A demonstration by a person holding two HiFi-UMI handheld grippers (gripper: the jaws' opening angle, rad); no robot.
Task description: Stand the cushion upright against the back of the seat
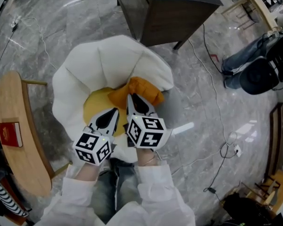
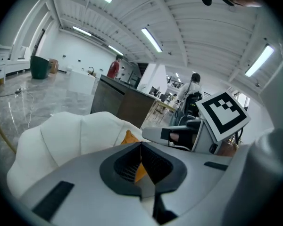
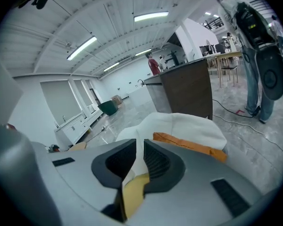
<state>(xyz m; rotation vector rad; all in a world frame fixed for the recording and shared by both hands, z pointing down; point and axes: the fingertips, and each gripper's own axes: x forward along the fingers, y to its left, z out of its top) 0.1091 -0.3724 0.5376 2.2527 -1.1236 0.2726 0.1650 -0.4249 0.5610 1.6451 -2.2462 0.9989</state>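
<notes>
Cushion (image 1: 142, 89) position: orange, found low in the white seat (image 1: 61, 91), slumped rather than upright, just short of the back (image 1: 118, 55) and partly over the yellow seat pad (image 1: 95, 108). Runs crosswise in the head view, long axis left to right, square to the line along which both hand-held grippers point.

Left hand-held gripper (image 1: 116, 110): closed tip to tip, with orange fabric showing between the pads just behind the tips. Judged a pinch on the cushion's left corner.

Right hand-held gripper (image 1: 129, 96): parted by a narrow slit only. Shows white and pale yellow through the slit, no orange. Grips nothing as far as seen. Reaches the cushion near its middle in the head view. In the right gripper view, orange edge just beyond and to the right of the jaws.

Governing relation: cushion directly ahead of both tips, back of the seat directly behind it. Calls, by judgement, for a lift and a tilt of the long edge onto the back. Left end in hand; right end unheld, needing a shift rightward before closing. Risk noted: held by one corner, likely to hang and twist instead of standing.
</notes>
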